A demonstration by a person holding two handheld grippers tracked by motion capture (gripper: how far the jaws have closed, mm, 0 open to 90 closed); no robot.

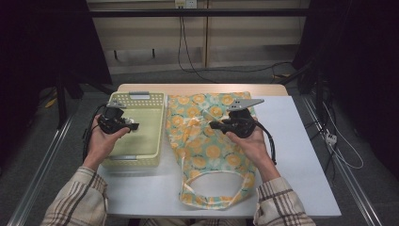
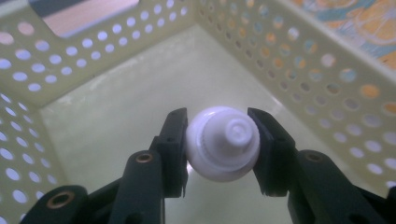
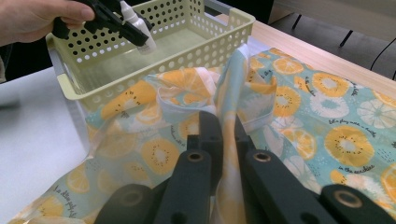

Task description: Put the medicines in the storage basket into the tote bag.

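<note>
Left gripper view has the left gripper [image 2: 219,144] clamped on a small white bottle [image 2: 222,143], cap end toward the camera, held above the floor of the yellow basket [image 2: 116,107]. It looks light, hard and smooth, so I'd guess it could slip or swivel; pinching the round body squarely seems the safe hold. Across the table, the right gripper [image 3: 223,135] is clenched on a raised fold of the fruit-print cloth bag [image 3: 327,121], which is soft and limp and sags wherever it isn't pinched.
</note>
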